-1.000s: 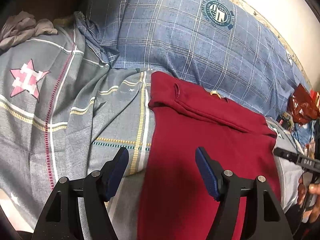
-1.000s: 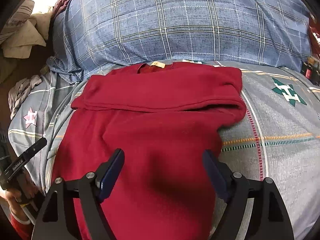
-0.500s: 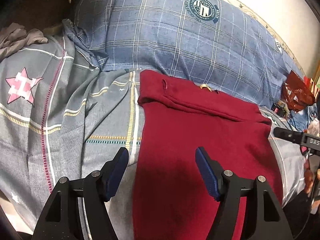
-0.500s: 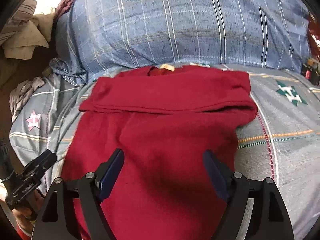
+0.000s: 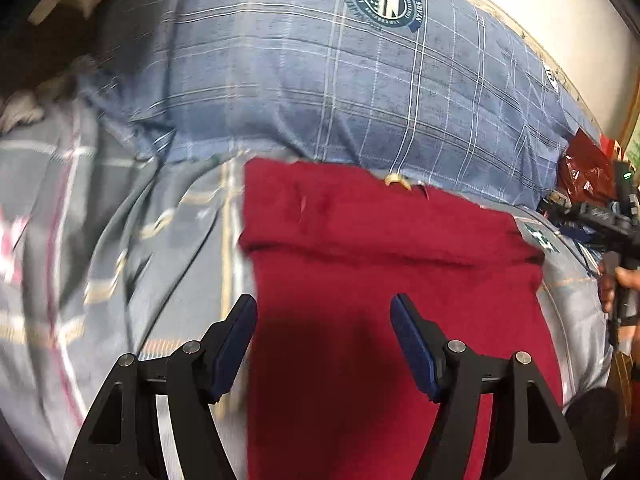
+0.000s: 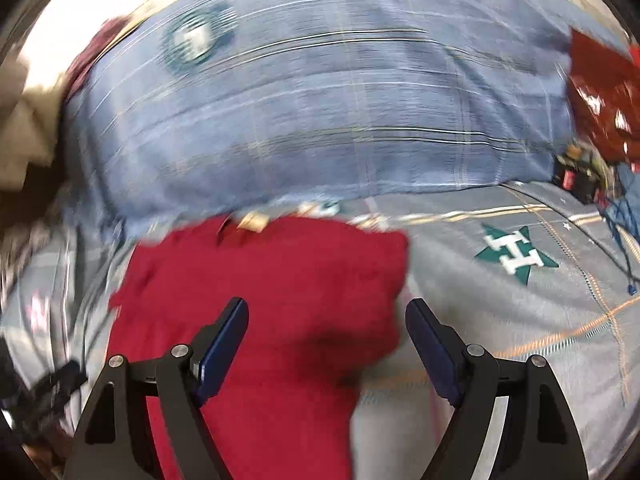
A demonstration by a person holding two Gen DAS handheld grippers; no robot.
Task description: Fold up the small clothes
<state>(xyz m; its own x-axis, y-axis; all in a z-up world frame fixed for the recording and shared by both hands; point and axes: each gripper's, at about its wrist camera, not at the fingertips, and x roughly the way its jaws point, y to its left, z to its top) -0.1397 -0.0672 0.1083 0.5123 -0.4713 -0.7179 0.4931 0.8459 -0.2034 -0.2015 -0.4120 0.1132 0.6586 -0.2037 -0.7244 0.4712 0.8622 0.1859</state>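
A dark red shirt point(image 5: 384, 280) lies flat on the grey patterned bedsheet point(image 5: 120, 272), its collar end with a yellow tag toward the pillow and its sleeves folded across the chest. My left gripper point(image 5: 323, 332) is open and empty, hovering over the shirt's left half. The shirt also shows in the right wrist view point(image 6: 272, 320), blurred. My right gripper point(image 6: 326, 336) is open and empty above the shirt's right edge. The right gripper's body appears at the far right of the left wrist view point(image 5: 616, 232).
A large blue plaid pillow point(image 5: 360, 92) with a round emblem lies just behind the shirt. A red plastic bag point(image 6: 600, 100) and small clutter sit at the far right. Pale crumpled cloth point(image 6: 28, 136) lies at the far left. The sheet point(image 6: 520, 320) extends right of the shirt.
Both grippers have moved and swung right, the views blurring; the shirt now sits further left in the right wrist view. Both stay open. The shirt has not moved.
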